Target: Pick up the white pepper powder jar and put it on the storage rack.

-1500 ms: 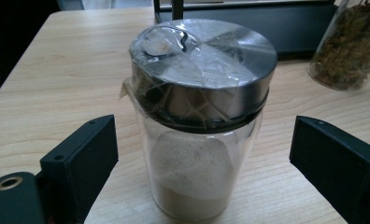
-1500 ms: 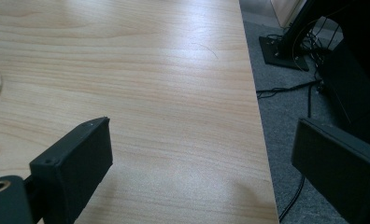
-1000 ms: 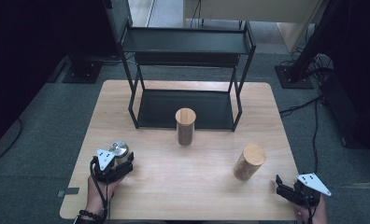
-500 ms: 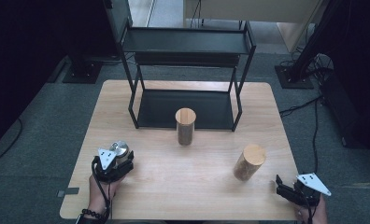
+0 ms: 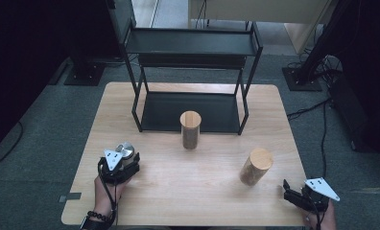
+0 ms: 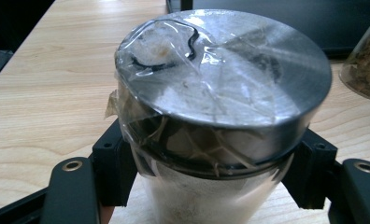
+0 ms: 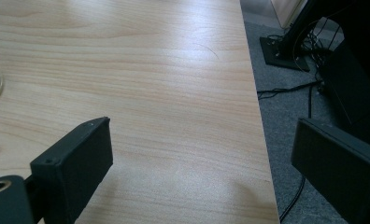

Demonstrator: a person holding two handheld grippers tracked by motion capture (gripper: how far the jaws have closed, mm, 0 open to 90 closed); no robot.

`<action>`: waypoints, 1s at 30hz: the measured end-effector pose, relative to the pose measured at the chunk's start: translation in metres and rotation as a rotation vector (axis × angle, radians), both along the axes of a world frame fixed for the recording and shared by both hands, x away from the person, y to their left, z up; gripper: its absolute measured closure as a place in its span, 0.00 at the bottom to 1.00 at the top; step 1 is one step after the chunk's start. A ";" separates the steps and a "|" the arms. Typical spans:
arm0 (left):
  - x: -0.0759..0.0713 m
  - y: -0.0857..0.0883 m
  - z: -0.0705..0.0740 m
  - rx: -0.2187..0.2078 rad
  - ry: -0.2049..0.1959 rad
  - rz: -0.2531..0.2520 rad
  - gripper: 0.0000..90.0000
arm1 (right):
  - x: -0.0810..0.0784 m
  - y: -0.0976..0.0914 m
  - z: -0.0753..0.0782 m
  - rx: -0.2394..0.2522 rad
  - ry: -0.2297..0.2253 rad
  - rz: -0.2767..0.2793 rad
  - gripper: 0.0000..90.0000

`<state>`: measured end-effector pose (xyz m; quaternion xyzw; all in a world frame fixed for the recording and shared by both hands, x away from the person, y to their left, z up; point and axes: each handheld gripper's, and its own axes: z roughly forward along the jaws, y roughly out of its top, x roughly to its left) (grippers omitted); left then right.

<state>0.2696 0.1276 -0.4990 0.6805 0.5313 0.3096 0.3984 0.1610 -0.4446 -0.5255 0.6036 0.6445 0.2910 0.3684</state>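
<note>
**Left tongs clamp onto the steel-lidded jar**

Compared with a second ago, the left gripper [image 5: 122, 160] has drawn its jaws in, and they now press on both sides of the metal-lidded jar [image 6: 211, 112], just beneath the lid. In the left gripper view the black pads flank the glass body, which is wrapped in crinkled clear film over the lid [image 6: 225, 65]. That looks like a completed grasp, so the jar seems ready to be lifted, perhaps toward the black shelf rack [image 5: 193, 48] beyond it.

The jar stands upright on the table [image 5: 178, 201], squarely between the left jaws, at the near left.

The right gripper [image 5: 296, 194] rests released at the table's near right corner, its jaws wide apart over bare wood and holding nothing. Two cork-topped jars, one upright [image 5: 190, 129] and one tilted [image 5: 256, 166], stand ahead of it, well apart from both tongs.
</note>
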 end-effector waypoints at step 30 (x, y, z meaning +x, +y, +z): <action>0.030 -0.054 0.012 0.005 0.006 -0.068 0.34 | 0.000 -0.001 0.000 0.011 -0.003 0.009 0.06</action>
